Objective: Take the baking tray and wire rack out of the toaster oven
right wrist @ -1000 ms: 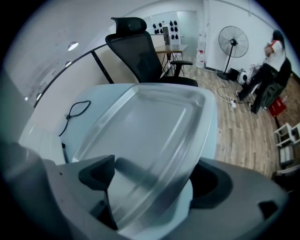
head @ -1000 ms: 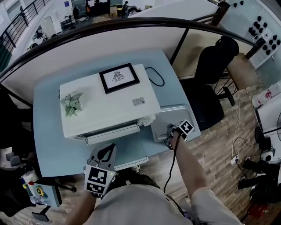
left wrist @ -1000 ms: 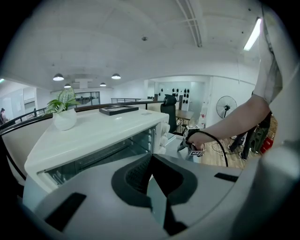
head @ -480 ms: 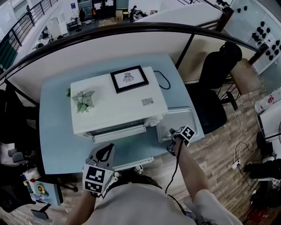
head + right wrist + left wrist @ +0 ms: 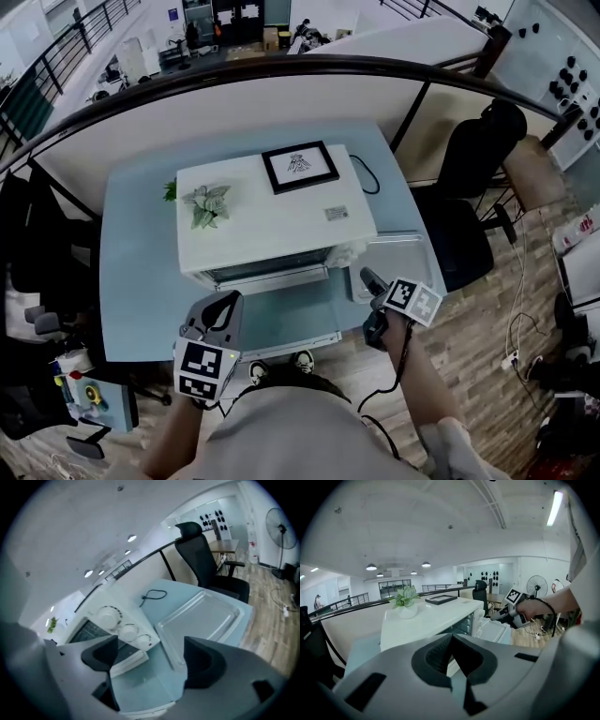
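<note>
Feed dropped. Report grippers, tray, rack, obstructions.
Left gripper shut, empty. Right gripper open, jaws just closing slightly, nothing between. Baking tray out, on table beside toaster oven; wire rack not seen. No obstruction seen.

Painted casing, bare metal, smooth top, wood

We see the oven as a smooth white casing, matt on top, with glossy white knobs that look like plastic and a door that looks like dark glass. The tray looks like bare metal, pale grey with a soft sheen along its rim. We take the table for a smooth pale-blue top with a faint gloss. The floor is wood-grain planking, the chair matt black, the cord black and rubbery, the frame dark.
</note>
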Demonstrator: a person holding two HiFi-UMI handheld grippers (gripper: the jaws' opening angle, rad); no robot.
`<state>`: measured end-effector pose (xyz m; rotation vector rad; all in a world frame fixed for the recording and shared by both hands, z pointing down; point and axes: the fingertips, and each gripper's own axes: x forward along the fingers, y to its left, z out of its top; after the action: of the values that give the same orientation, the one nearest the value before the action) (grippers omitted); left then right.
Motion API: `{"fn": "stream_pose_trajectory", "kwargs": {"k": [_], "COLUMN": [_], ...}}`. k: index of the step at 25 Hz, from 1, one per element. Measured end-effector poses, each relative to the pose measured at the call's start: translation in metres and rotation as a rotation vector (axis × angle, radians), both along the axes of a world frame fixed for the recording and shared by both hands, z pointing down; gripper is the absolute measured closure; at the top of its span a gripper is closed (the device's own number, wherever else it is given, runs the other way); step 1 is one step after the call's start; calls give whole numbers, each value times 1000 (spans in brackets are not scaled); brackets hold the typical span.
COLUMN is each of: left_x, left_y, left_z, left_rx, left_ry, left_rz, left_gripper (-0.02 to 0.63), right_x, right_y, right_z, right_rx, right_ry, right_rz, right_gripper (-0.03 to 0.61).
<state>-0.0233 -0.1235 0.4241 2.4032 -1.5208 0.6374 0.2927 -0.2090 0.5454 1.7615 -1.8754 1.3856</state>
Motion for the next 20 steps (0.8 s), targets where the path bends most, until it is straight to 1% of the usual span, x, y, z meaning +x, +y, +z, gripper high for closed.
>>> {"fn": "stream_pose_trajectory", "kwargs": {"k": [1, 2, 3, 6, 9, 11, 13, 16, 20], "left_x": [-3, -5, -8, -16, -26, -32, -39, -47, -55], "left_y": [0, 0, 1, 2, 4, 6, 8, 12, 19], "left_z": [-4, -10, -17, -39, -62, -80, -96, -116, -137], "left_rx": [10, 24, 41, 90, 138, 181, 220, 260, 314], "left_ry": [-2, 3, 14, 47, 55, 64, 66, 54, 27], "left_rz": [-4, -9, -13, -30, -47, -59, -74, -94, -115], "left_gripper": [611, 611, 611, 611, 611, 611, 611, 611, 611], "right_x": [-12, -24, -37, -72, -103, -124, -143, -163, -176], "right_y": [2, 3, 5, 12, 23, 31, 37, 43, 49], "right_z": [-15, -31, -46, -89, -129, -157, -185, -223, -264], "right_rx": [35, 72, 112, 223, 312, 373, 452, 569, 696], "right_ry": [-15, -32, -48, -97, -136, -161, -147, -98, -47], "right_rz": [-30, -64, -99, -192, -272, -335, -402, -484, -527], "right_gripper": [143, 181, 197, 213, 248, 284, 301, 342, 402]}}
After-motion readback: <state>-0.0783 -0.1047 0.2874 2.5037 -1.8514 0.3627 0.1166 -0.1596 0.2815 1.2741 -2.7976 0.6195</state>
